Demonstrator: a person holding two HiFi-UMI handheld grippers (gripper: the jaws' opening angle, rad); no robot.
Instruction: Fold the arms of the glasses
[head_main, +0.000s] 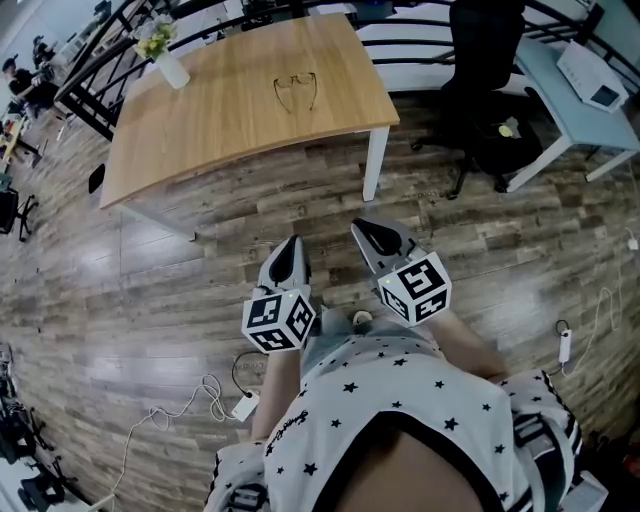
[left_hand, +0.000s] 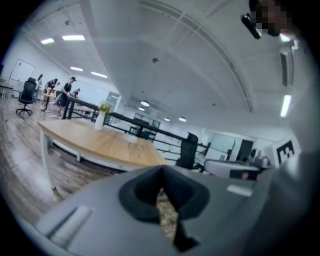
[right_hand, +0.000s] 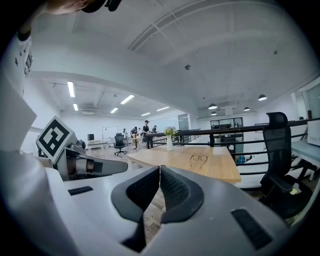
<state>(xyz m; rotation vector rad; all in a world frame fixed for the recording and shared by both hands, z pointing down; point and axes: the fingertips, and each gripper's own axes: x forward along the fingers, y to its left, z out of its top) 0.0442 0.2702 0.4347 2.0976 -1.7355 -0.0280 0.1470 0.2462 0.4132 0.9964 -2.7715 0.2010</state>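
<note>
Pointing slightly downward: left gripper (head_main: 291, 245), right gripper (head_main: 366, 230) | jaws together | glasses (head_main: 295, 91) seemingly unfolded on table (head_main: 200, 130)

Person is wearing a white shirt (head_main: 400, 400) w/ small black stars, black trim running round the neckline. Sleeve cuffs (head_main: 541, 440) at the shirt's sides are showing black-and-white stripes w/ lettering, too small to read. Just above the shirt, left gripper (head_main: 291, 245) & right gripper (head_main: 365, 232) are showing grey bodies, black textured pads (right_hand: 176, 189), each carrying a white cube (head_main: 279, 320) w/ black square markers.
</note>
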